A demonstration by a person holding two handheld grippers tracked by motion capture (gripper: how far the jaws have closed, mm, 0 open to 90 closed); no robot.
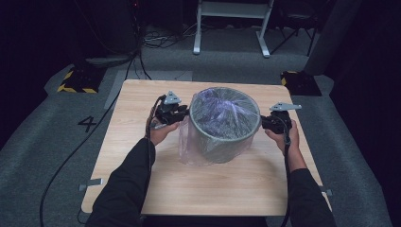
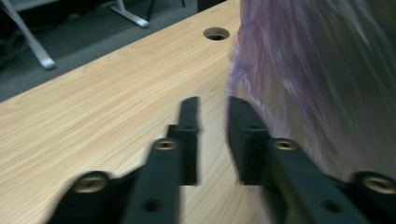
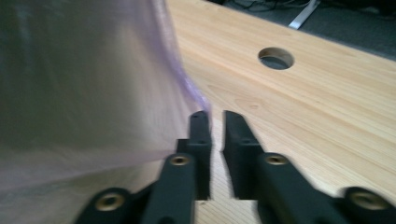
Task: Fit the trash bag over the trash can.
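A grey bin [image 1: 226,124] lined with a thin purple bag [image 1: 191,149] stands mid-tabletop [image 1: 142,142]. The left tongs [image 1: 176,113] sit just beside its left wall, jaws parted by a narrow gap with nothing between them. The right tongs [image 1: 268,122], by the right wall, stand slightly parted, the bag's edge [image 3: 187,88] just beside one jaw.
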